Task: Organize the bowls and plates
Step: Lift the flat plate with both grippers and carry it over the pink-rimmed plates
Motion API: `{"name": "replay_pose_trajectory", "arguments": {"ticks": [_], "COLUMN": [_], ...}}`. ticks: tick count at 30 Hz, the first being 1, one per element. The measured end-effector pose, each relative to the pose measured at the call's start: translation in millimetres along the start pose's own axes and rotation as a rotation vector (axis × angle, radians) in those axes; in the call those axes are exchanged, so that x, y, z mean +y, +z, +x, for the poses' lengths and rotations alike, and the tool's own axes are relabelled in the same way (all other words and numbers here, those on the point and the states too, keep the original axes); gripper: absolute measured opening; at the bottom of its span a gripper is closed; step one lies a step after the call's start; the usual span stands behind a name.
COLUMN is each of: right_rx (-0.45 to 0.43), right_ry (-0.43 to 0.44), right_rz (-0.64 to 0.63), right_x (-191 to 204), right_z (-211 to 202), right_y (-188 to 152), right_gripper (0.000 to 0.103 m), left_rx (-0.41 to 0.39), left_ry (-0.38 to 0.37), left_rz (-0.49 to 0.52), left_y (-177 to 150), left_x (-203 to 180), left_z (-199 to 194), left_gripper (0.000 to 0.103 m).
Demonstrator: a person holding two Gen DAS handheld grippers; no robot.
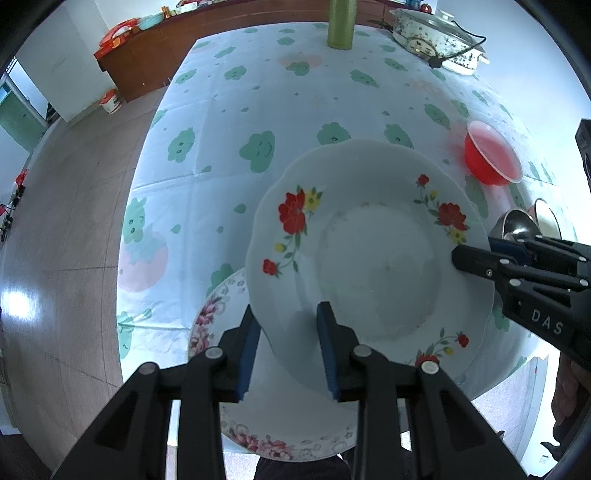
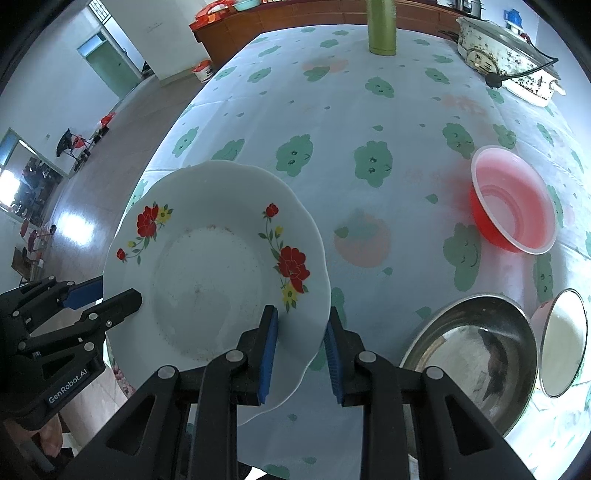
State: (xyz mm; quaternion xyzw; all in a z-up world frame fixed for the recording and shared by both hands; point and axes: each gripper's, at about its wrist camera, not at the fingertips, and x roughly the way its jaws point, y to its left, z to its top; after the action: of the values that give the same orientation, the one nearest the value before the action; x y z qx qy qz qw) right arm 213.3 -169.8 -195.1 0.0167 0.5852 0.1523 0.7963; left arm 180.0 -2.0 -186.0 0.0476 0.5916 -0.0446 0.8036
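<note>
A white plate with red flowers [image 1: 373, 254] is held level above the table near its front edge; it also shows in the right wrist view [image 2: 210, 280]. My left gripper [image 1: 290, 347] straddles its near-left rim, jaws open wider than the rim. My right gripper [image 2: 301, 347] straddles its right rim, jaws also apart. Under it lies a plate with a pink floral border [image 1: 236, 306]. A red plastic bowl [image 2: 513, 203] sits on the right. A steel bowl [image 2: 476, 350] and a white bowl [image 2: 563, 343] sit at the front right.
The table has a white cloth with green cloud prints [image 2: 332, 122]. A green bottle [image 2: 382, 27] stands at the far middle. A speckled electric cooker with a cord [image 2: 506, 62] sits at the far right. Tiled floor [image 1: 66, 229] lies to the left.
</note>
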Motion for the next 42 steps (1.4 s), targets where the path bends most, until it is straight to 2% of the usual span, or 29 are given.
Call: {"name": "replay_pose_trajectory", "arguments": {"ticks": [26, 42], "right_rx": [0.039, 0.032], "right_ry": [0.03, 0.039], "right_rz": [-0.079, -0.131], "right_x": [34, 53], "right_z": [17, 17], "right_y": [-14, -13], "right_gripper": [0.027, 0.027], "left_rx": [0.034, 0.032], "left_ry": [0.022, 0.028], "left_rz": [-0.081, -0.13], "left_y": [-33, -45], "left_x": [27, 44], "left_z": [6, 0], "left_gripper": [0.029, 0.029]}}
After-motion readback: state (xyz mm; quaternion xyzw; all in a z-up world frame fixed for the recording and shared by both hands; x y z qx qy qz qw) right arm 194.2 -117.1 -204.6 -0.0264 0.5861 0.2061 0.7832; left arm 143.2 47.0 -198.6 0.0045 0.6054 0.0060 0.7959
